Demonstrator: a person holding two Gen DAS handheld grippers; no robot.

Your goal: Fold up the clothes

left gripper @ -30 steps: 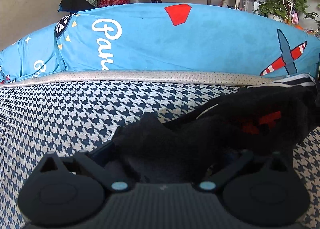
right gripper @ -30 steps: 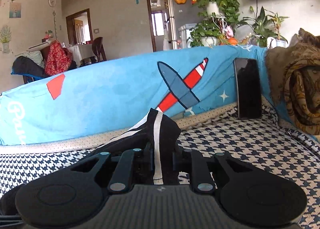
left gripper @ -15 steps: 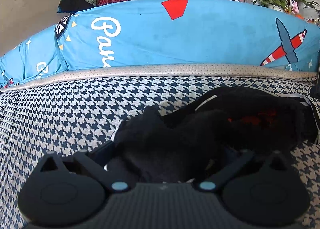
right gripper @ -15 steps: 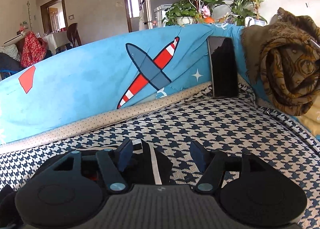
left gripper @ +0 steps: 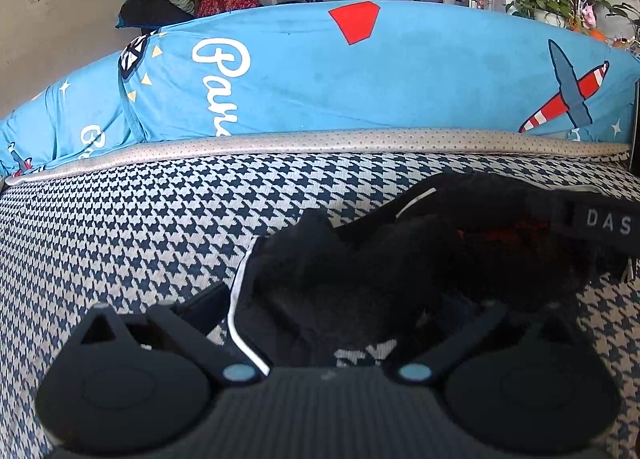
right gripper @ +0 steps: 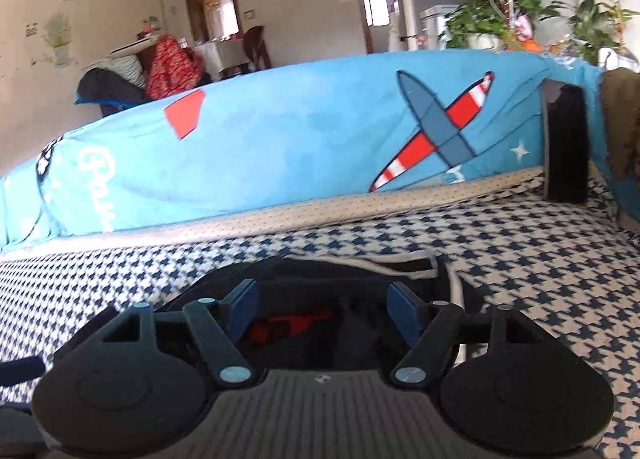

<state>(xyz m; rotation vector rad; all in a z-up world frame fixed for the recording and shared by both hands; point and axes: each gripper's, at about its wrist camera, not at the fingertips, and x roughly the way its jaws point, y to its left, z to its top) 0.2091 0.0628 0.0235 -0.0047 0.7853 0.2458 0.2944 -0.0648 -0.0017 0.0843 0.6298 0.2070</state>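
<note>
Left wrist view: the left hand-held gripper (left gripper: 352, 307) stands with its jaws spread wide, a crumpled black garment (left gripper: 400, 259) with white piping lying between them on the houndstooth sofa seat (left gripper: 140, 227); whether the pads press the cloth cannot be told; a blue cartoon-print cover (left gripper: 360, 79) drapes the backrest behind.

Right wrist view: the right hand-held gripper (right gripper: 324, 309) has just been opening; its blue pads (right gripper: 240, 299) stand apart over the garment (right gripper: 360, 271), gripping nothing; a dark phone (right gripper: 566, 143) leans against the blue cover (right gripper: 280, 147).
</note>
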